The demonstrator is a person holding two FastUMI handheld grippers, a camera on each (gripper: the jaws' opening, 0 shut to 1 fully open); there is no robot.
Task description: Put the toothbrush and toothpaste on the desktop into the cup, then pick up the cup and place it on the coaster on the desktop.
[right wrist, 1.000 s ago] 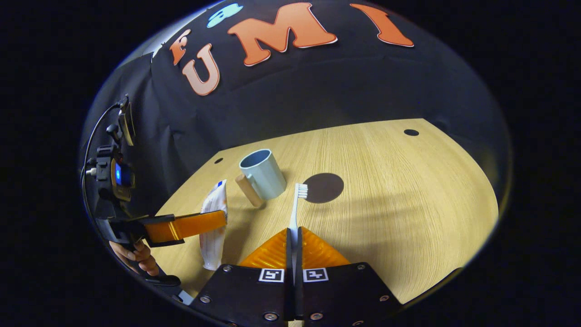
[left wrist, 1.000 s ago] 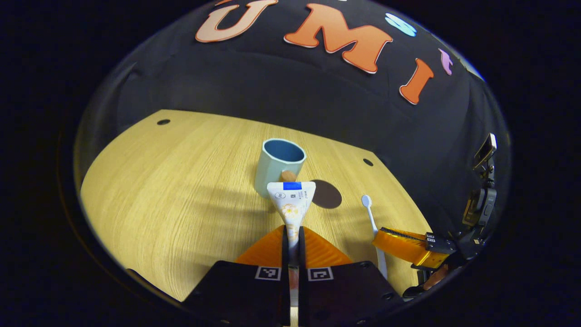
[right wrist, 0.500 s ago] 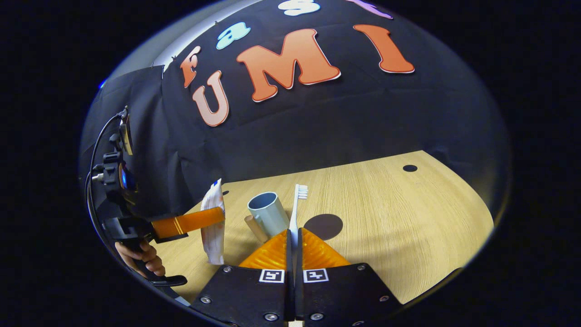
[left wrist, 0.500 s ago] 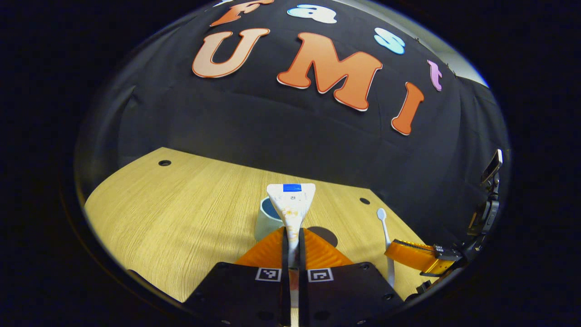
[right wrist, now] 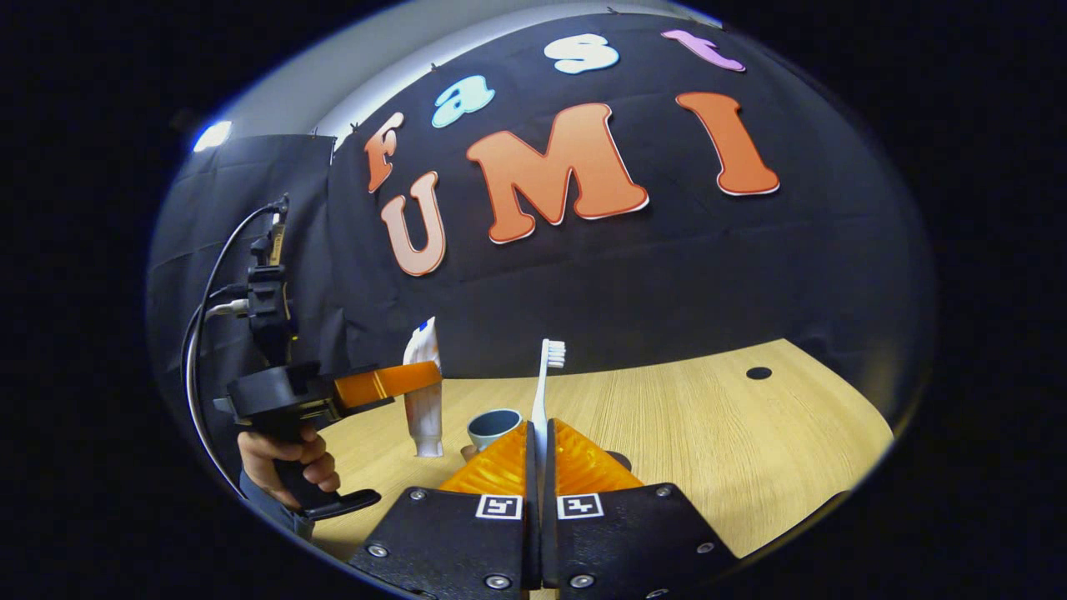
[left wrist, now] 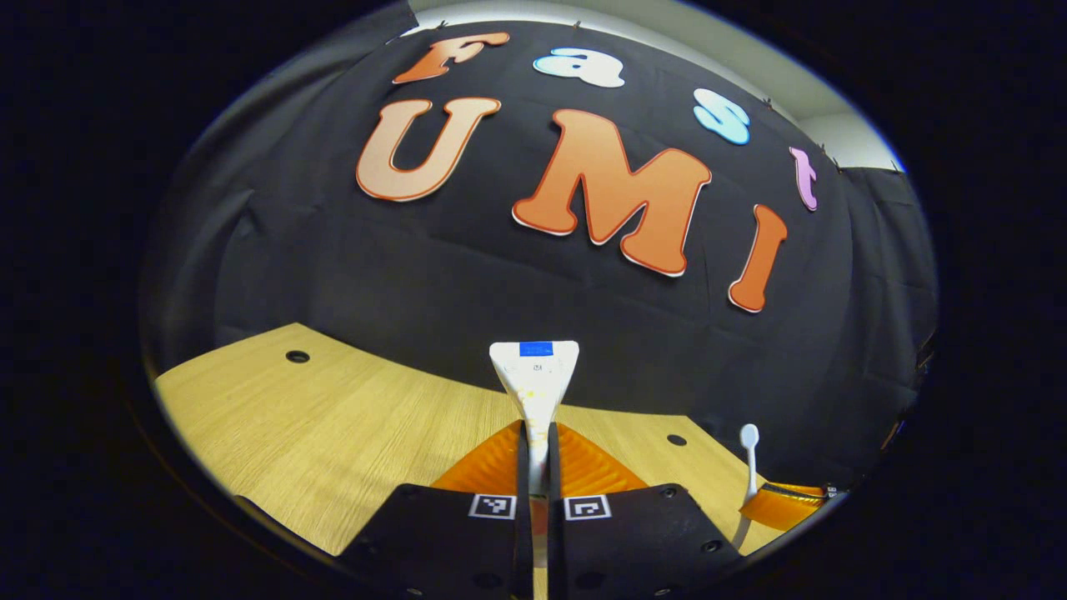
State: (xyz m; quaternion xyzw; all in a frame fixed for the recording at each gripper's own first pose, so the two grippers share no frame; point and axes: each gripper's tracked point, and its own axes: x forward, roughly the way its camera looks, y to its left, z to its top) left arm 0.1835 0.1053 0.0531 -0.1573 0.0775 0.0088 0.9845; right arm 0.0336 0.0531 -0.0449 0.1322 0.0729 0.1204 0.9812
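Note:
My left gripper (left wrist: 538, 427) is shut on the white toothpaste tube (left wrist: 534, 377), which stands upright with its flat crimped end up. In the right gripper view the same tube (right wrist: 423, 392) hangs upright, cap end down, clamped by the left gripper (right wrist: 392, 382) above the desktop, left of the pale blue cup (right wrist: 493, 427). My right gripper (right wrist: 539, 427) is shut on the white toothbrush (right wrist: 545, 383), bristles up. The toothbrush (left wrist: 748, 467) and right gripper (left wrist: 783, 504) also show at the lower right of the left gripper view. The dark coaster (right wrist: 621, 458) peeks out just right of my right fingers.
The wooden desktop (right wrist: 708, 433) stretches to the right, with a dark hole (right wrist: 758, 373) near its far edge. Two more holes (left wrist: 297, 357) (left wrist: 677, 440) show in the left gripper view. A hand (right wrist: 283, 462) holds the left gripper's handle. A brown piece (right wrist: 467, 452) lies at the cup's base.
Both grippers have risen and tilted upward with their loads. The toothpaste tube and the toothbrush now stand upright, and the cup has dropped low behind my fingers.

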